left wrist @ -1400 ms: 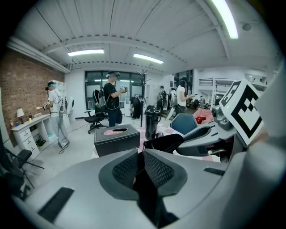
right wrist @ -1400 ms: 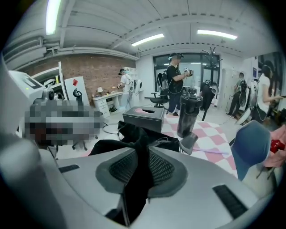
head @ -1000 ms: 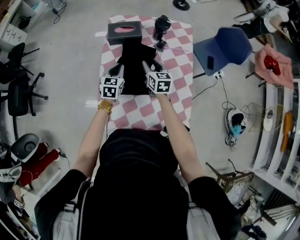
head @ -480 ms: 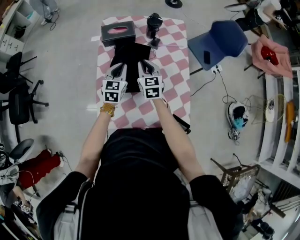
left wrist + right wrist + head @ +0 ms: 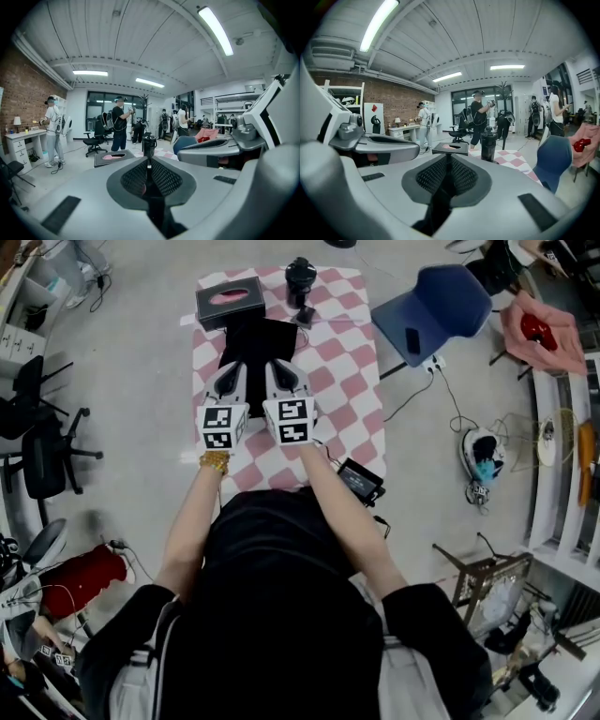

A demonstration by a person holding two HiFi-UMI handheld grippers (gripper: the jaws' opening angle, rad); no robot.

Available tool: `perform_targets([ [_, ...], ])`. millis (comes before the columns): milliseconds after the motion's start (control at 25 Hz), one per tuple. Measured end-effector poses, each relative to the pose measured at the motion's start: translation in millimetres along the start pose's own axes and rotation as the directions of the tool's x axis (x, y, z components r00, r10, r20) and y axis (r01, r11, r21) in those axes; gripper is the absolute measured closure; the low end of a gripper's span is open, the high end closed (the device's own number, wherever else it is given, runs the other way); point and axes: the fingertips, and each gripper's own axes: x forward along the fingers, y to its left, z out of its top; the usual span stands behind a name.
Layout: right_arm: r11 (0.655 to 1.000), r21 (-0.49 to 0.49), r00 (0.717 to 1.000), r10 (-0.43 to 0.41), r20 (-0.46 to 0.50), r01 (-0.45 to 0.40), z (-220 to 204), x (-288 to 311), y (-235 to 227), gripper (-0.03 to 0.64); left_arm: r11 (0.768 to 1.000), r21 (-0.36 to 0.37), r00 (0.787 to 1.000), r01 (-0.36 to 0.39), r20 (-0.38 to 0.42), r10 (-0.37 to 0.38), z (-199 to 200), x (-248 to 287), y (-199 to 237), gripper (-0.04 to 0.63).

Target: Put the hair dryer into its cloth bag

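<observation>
Your table (image 5: 347, 399), draped in a pink-and-white checked cloth, runs away from you. The black cloth bag (image 5: 260, 343) lies down its middle with its long axis near to far. It is a soft, matt, limp rectangle, and its near end comes in under your two tools. At the far left corner sits a tissue box (image 5: 230, 302), a flat, hard-edged dark box with a pink oval opening. Just right of it, at the far edge, stands the hair dryer (image 5: 300, 279). It is a smooth black, roughly cylindrical body set upright, so its long axis points up rather than along the table. It stands past the bag's far end, well apart from both tools and a little to the right, so your right hand is the nearer one for fetching it. The left gripper (image 5: 230, 373) has its ribbed dark pads pressed together, with what looks like black fabric from the bag's near edge pinched between them. The right gripper (image 5: 282, 371), just beside it, is closing. Its pads are all but together, and a dark strip of the same cloth shows between them. The bag's mouth looks to be at this near end, facing away from the dryer.
</observation>
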Motion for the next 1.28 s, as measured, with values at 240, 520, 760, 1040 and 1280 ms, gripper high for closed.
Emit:
perform_targets([
  [240,1.000,-0.023,1.000,-0.012,0.025,0.012,-1,-6,12,0.577,1.000,-0.001,1.000,0.008,0.020,-0.008,0,-8,-3,0.565],
  [520,0.997,-0.069,0.999,0.023,0.033,-0.020,-4,-13,26,0.577,0.999,0.014,0.998,0.036,0.050,-0.037,2,-17,-13,0.564],
  [760,0.994,-0.095,0.998,0.049,0.028,-0.046,-12,-16,29,0.577,0.998,0.040,0.997,0.052,0.058,-0.054,-10,-25,-15,0.565],
  [1040,0.983,-0.179,0.976,-0.004,-0.218,-0.036,-103,-8,-39,0.575,0.999,0.050,0.985,0.004,-0.173,0.005,-123,-30,43,0.563],
  [1280,0.991,0.014,0.935,0.129,-0.330,-0.132,-150,11,-35,0.492,0.994,-0.090,0.951,0.056,-0.297,-0.080,-170,-20,56,0.549],
])
